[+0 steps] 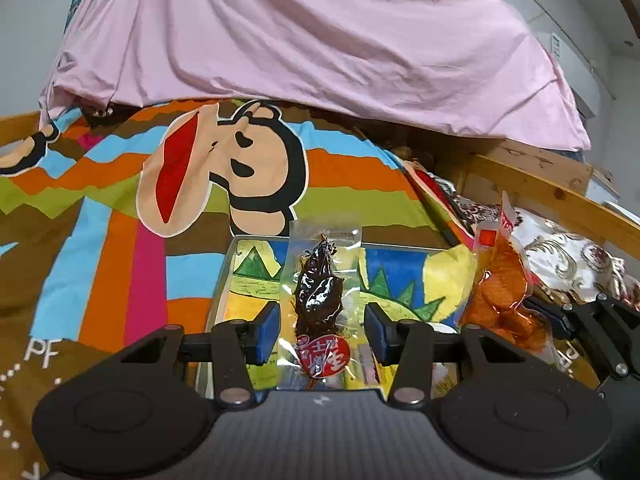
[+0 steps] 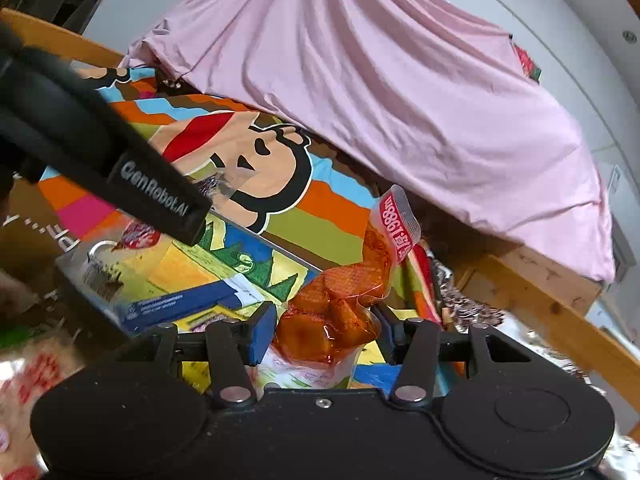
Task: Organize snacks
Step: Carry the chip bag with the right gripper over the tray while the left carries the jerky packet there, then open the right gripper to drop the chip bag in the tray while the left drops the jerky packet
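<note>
Left wrist view: the left gripper (image 1: 320, 330) holds a clear packet of dark braised snack (image 1: 320, 300) upright between its blue pads (image 1: 269, 330). A sliver of space shows on both sides of the film, so whether the pads truly pinch it cannot be told from here; yet the packet stands on end above the box, which suggests it is held lower down, out of sight. Below it lies a shallow box (image 1: 400, 260) with a bright cartoon landscape inside, set on a bed covered by a striped cartoon-monkey sheet (image 1: 120, 216). The packet hangs over the box's middle, apparently poised for sorting into it. At right, the right gripper (image 1: 536, 316) carries an orange snack packet (image 1: 500, 284) beside the box's right edge. A pink cloth (image 1: 300, 32) drapes over the bed's far end.

Right wrist view: the right gripper (image 2: 326, 330) is clamped on the orange snack packet (image 2: 344, 300), its pads pressing the bulging lower part while the red-printed sealed top sticks up free. The packet is in the air above the near right corner of the box (image 2: 280, 248). Inside the box, a blue-labelled flat pack (image 2: 176, 308) lies near the front; other contents are too blurred to name. The left gripper's black body (image 2: 156, 196) crosses the upper left, over the box's far side. Both snacks look held high so they can be lowered in side by side.
</note>
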